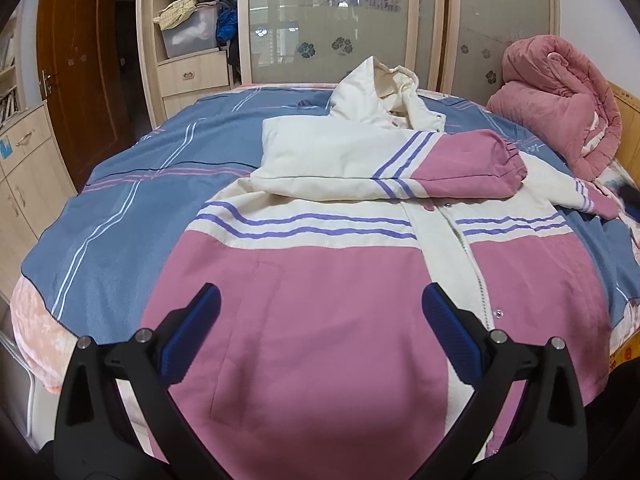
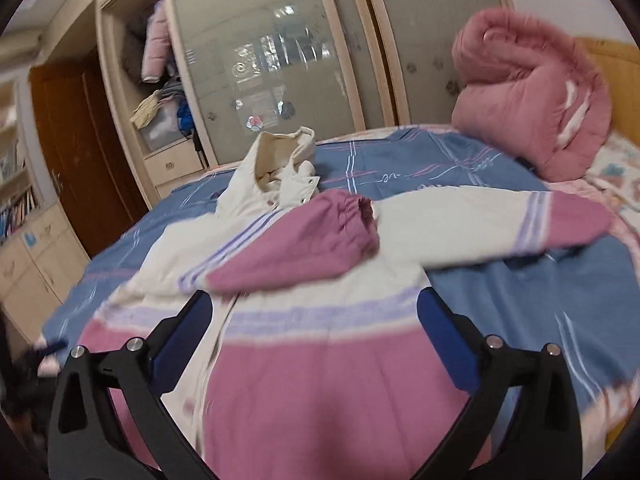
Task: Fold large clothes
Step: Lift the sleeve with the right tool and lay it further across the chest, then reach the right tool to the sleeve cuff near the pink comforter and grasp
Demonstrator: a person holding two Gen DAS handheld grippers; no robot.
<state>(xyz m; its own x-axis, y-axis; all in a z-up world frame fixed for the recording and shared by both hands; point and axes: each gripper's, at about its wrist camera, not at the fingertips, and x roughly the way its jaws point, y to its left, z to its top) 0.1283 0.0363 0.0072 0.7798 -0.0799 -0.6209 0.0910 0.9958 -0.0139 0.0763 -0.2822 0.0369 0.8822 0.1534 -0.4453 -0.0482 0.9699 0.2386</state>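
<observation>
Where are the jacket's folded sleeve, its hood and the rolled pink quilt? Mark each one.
folded sleeve (image 1: 472,160): left wrist view, on its pink forearm part.
hood (image 1: 376,92): left wrist view, on the cream outer panel.
rolled pink quilt (image 2: 528,92): right wrist view, on its bulging middle.

Bedroom; bed (image 1: 100,216) covered by a blue sheet with pale and pink stripes; rolled pink quilt (image 1: 560,96) at its far right corner, beside a wooden headboard (image 2: 612,60); wardrobe (image 1: 348,20) behind the bed, frosted sliding doors with flower motifs reflecting light; open wardrobe bay at left holds a clear storage box (image 1: 188,36), heaped clothes and drawers; brown wooden door (image 1: 80,68) further left; pale cabinet (image 1: 28,160) beside it; bookshelf (image 2: 16,208) above, blurred.
</observation>
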